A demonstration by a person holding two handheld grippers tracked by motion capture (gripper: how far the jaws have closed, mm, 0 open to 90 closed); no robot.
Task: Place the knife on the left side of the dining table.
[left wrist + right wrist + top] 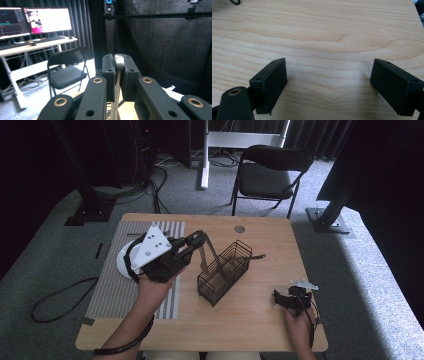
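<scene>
Held thing: a slim metal utensil point(207, 251), its handle end pinched in the left tool point(199, 239); its lower end slants down into the wire basket point(223, 270).
Left tool: pressed together on the utensil's handle point(118, 65), which stands between the two pads in the left gripper view; it hangs above the basket's left side.
Right tool: spread wide with nothing between the jaws point(328, 82), resting low on the counter point(260, 310), well to the right of the basket and nearer the person.
Risk, tipping: I judge the basket light and tall; if the utensil's lower end hooks a wire while the hand moves, the basket could lift or fall over, since nothing steadies it.
Risk, slipping: the grip sits at the very end of a smooth, narrow handle, so the utensil could swing or slide out and drop.
Risk, snagging: a thin dark handle point(256, 256) juts from the basket's far right side; a sideways sweep could catch it.
Surface: a pale wooden counter, with a striped mat point(120, 285) left of the basket and a white plate point(123, 262) on it, partly under the left tool; a small round fitting point(239, 228) lies beyond the basket.
Room: grey carpet, dark curtains, a black folding chair point(267, 175) beyond the basket, a desk with lit monitors point(37, 21), and cables on the floor.
</scene>
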